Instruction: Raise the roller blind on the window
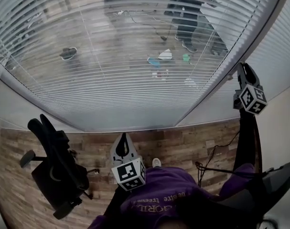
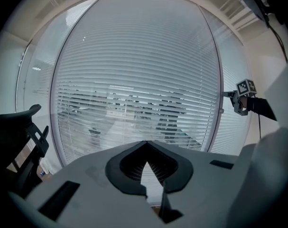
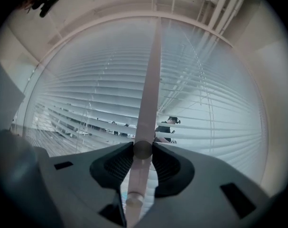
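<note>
The blind (image 1: 135, 56) hangs down over the whole window, its flat slats level, with dim shapes showing between them. A pale rod (image 3: 148, 89) hangs upright in front of it at its right side. The right gripper (image 3: 143, 148), raised and pointing at the blind, has its jaws clamped on this rod, one pad against each side. The left gripper (image 2: 146, 144) is held low, well back from the blind, jaws closed tip to tip on nothing. A black office chair (image 1: 54, 171) stands on the wooden floor (image 1: 183, 142) to the left.
</note>
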